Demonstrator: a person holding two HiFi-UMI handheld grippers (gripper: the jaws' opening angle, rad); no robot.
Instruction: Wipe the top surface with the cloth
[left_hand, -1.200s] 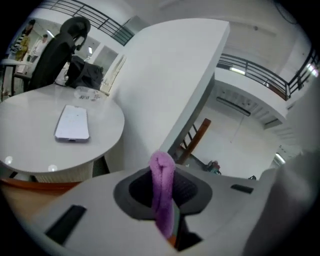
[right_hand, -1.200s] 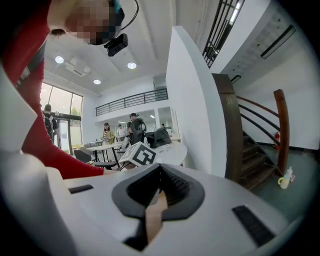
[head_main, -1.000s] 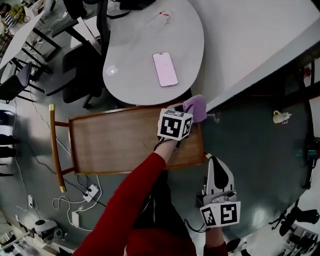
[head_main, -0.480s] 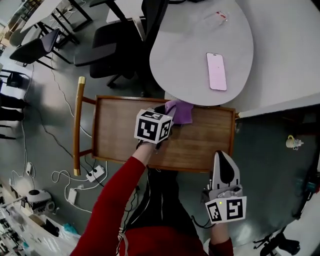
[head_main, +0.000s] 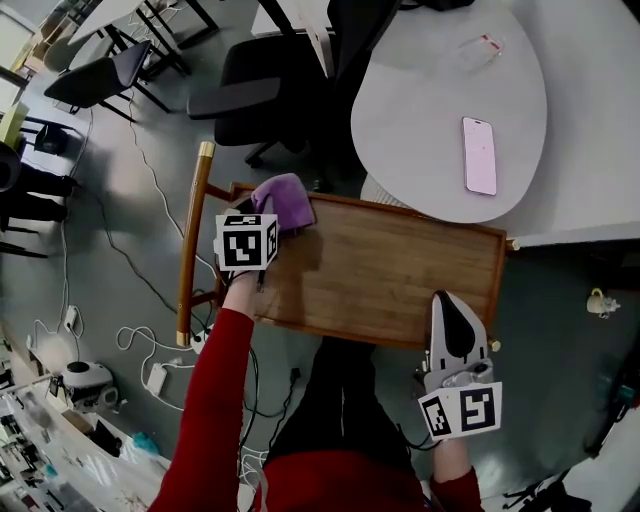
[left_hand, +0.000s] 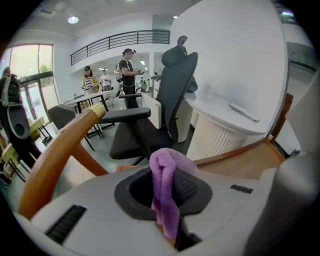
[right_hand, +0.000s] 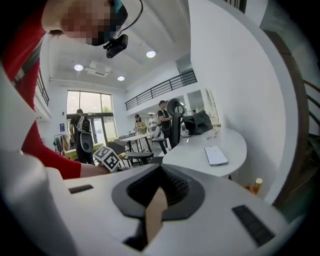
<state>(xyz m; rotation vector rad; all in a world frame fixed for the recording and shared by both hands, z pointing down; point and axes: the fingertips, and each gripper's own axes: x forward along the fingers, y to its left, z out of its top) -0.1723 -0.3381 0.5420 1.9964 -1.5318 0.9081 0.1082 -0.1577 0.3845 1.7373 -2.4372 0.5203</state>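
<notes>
A purple cloth (head_main: 284, 201) rests on the far left corner of the wooden cart top (head_main: 400, 270). My left gripper (head_main: 262, 222) is shut on the purple cloth (left_hand: 165, 192), which bunches up between its jaws in the left gripper view. My right gripper (head_main: 452, 330) hangs off the cart's near right edge, jaws shut with nothing between them. In the right gripper view the right gripper (right_hand: 161, 200) points over the cart toward the left gripper's marker cube (right_hand: 108, 158).
The cart has a wooden handle bar (head_main: 192, 240) at its left end. A round white table (head_main: 450, 110) with a pink phone (head_main: 479, 155) stands just beyond the cart. Black office chairs (head_main: 270, 90) stand at the far left. Cables and power strips (head_main: 160, 375) lie on the floor.
My left gripper has dragged the purple cloth along the cart's far edge from the right end to the left corner. The right gripper stayed near the cart's near right edge.
</notes>
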